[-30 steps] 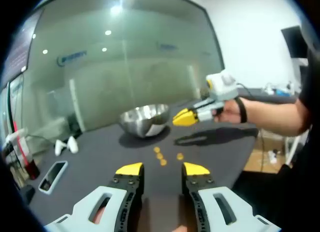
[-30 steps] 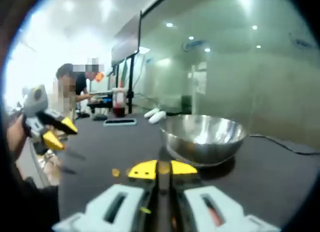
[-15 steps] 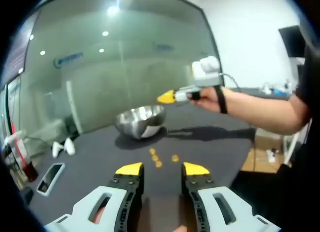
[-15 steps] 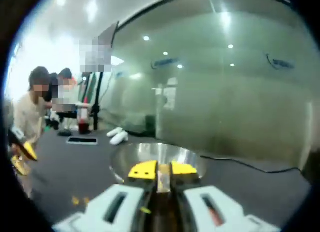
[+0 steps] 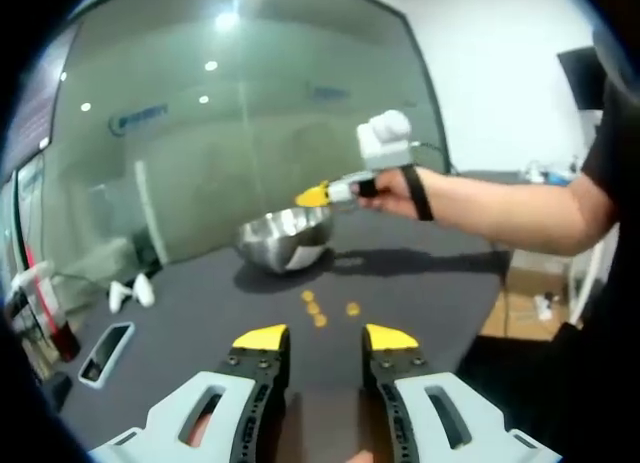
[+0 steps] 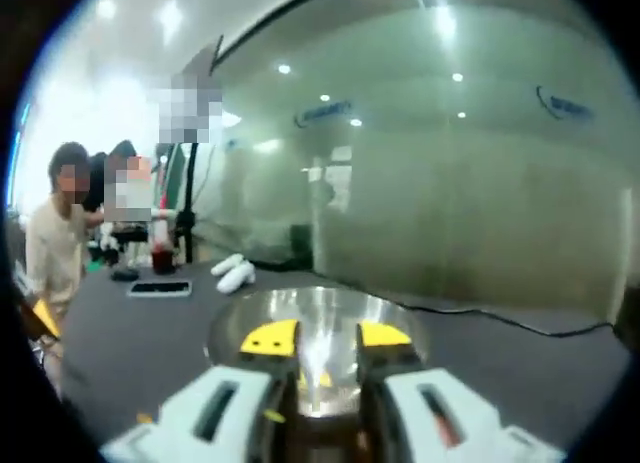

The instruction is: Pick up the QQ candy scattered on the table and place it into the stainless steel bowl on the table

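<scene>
Several orange QQ candies (image 5: 315, 309) lie on the dark table in front of my left gripper (image 5: 325, 338), which hovers open and holds nothing. Beyond them stands the stainless steel bowl (image 5: 283, 249). In the left gripper view, my right gripper (image 5: 315, 195) reaches in from the right and hangs over the bowl's rim. In the right gripper view, that gripper (image 6: 326, 335) is open directly above the bowl (image 6: 238, 309). A small yellowish piece (image 6: 322, 380) shows low between its jaws, inside the bowl. The left gripper's yellow tip (image 6: 42, 319) peeks in at the far left.
A phone (image 5: 105, 351), two white objects (image 5: 131, 293) and a red bottle (image 5: 42, 308) sit on the table's left side. The table's edge (image 5: 490, 313) runs close on the right. A cable (image 6: 480, 319) trails behind the bowl. People (image 6: 55, 243) stand at the far end.
My right gripper has risen from the table to above the bowl, and its jaws, shut before on a small pale piece, have opened. The left gripper has hardly moved.
</scene>
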`<action>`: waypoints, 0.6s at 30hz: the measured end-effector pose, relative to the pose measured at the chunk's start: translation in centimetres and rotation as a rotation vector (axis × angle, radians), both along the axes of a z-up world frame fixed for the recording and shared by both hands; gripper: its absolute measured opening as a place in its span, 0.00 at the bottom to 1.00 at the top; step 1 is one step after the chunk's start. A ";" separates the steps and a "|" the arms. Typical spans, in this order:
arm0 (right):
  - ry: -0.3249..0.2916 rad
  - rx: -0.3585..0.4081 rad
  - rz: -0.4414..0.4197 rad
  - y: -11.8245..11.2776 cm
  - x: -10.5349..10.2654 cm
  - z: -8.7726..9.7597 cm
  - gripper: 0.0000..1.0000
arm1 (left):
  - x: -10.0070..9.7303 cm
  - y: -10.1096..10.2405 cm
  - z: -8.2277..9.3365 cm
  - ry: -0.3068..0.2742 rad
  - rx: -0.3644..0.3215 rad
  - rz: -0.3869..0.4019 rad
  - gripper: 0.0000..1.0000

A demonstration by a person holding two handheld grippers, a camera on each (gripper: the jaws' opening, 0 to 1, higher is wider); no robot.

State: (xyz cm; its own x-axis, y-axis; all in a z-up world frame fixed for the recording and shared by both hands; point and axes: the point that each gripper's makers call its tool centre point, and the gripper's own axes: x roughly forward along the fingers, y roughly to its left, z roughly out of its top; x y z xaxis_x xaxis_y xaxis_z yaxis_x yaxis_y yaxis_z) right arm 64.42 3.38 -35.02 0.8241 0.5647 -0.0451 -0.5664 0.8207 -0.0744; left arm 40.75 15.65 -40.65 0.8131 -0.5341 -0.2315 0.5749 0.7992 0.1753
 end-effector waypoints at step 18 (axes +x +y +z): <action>-0.020 0.006 0.124 -2.4 -5.3 -1.4 0.22 | 0.3 -0.6 0.0 -0.004 0.009 -0.012 0.31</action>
